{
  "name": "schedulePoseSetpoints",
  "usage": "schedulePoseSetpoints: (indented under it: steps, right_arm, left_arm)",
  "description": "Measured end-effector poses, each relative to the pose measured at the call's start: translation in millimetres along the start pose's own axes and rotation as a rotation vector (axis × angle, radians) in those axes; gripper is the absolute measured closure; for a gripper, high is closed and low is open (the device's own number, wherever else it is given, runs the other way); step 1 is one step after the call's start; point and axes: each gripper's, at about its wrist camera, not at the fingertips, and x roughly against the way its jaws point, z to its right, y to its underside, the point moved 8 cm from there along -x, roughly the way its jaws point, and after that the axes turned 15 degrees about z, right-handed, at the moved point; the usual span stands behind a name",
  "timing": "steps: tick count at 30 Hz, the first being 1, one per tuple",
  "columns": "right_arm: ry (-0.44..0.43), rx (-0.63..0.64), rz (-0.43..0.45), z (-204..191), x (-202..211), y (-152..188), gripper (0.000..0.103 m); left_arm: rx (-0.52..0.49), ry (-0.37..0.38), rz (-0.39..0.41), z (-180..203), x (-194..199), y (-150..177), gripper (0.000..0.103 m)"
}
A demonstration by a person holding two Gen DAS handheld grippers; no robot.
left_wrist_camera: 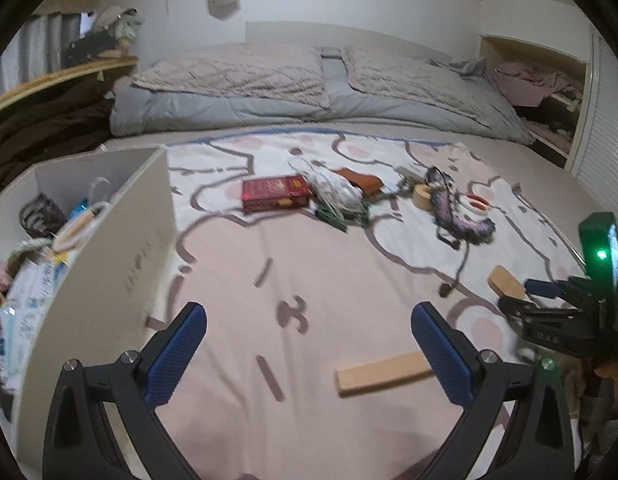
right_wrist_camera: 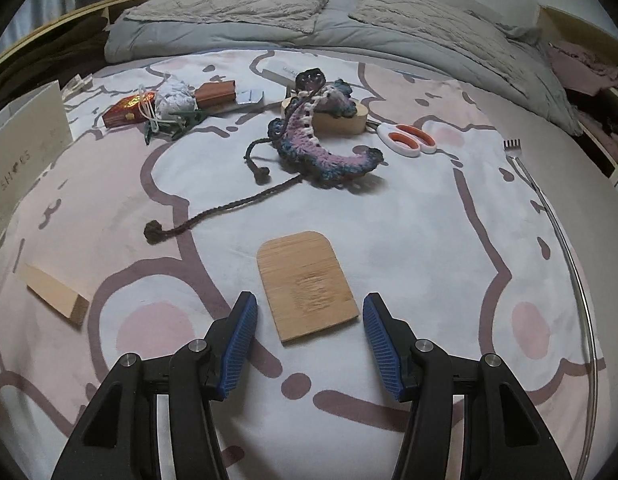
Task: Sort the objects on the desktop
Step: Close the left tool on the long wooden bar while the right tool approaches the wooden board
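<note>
A flat bamboo board (right_wrist_camera: 307, 284) lies on the patterned blanket (right_wrist_camera: 409, 240). Its near end sits between the fingers of my right gripper (right_wrist_camera: 311, 304), which is open with a small gap on each side of the board. In the left wrist view the same board (left_wrist_camera: 507, 284) shows at the right gripper (left_wrist_camera: 519, 298). My left gripper (left_wrist_camera: 309, 320) hangs open over bare blanket with nothing between its fingers. A pale wooden block (left_wrist_camera: 385, 372) lies just inside its right finger. The block (right_wrist_camera: 53, 294) also appears at the left of the right wrist view.
A white open box (left_wrist_camera: 109, 240) holding several items stands at the left. Farther back lie a red box (left_wrist_camera: 275, 194), a white cord bundle (left_wrist_camera: 337, 192), a crocheted piece (right_wrist_camera: 321, 144), scissors (right_wrist_camera: 409, 138), a tape roll (left_wrist_camera: 423, 196) and a thin metal back scratcher (right_wrist_camera: 549, 208). Pillows lie behind.
</note>
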Motion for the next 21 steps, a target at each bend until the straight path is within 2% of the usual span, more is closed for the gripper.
schedulePoseSetpoints:
  steps: [3,5,14,21]
  right_arm:
    - [-0.006,0.010,0.012,-2,-2,2,0.051]
    - [-0.013,0.019,0.023,-5,0,2,0.057]
    - [-0.044,0.046,0.031,-14,9,8,0.057]
    - [-0.074,0.043,0.033,-19,21,15,0.057]
  left_arm:
    - [0.044,0.045,-0.036,7,-3,8,0.000]
    - [0.066,0.074,-0.052,13,-4,13,0.000]
    - [0.046,0.129,-0.110,44,-8,34,0.000]
    - [0.052,0.140,-0.156,51,-18,45,0.000]
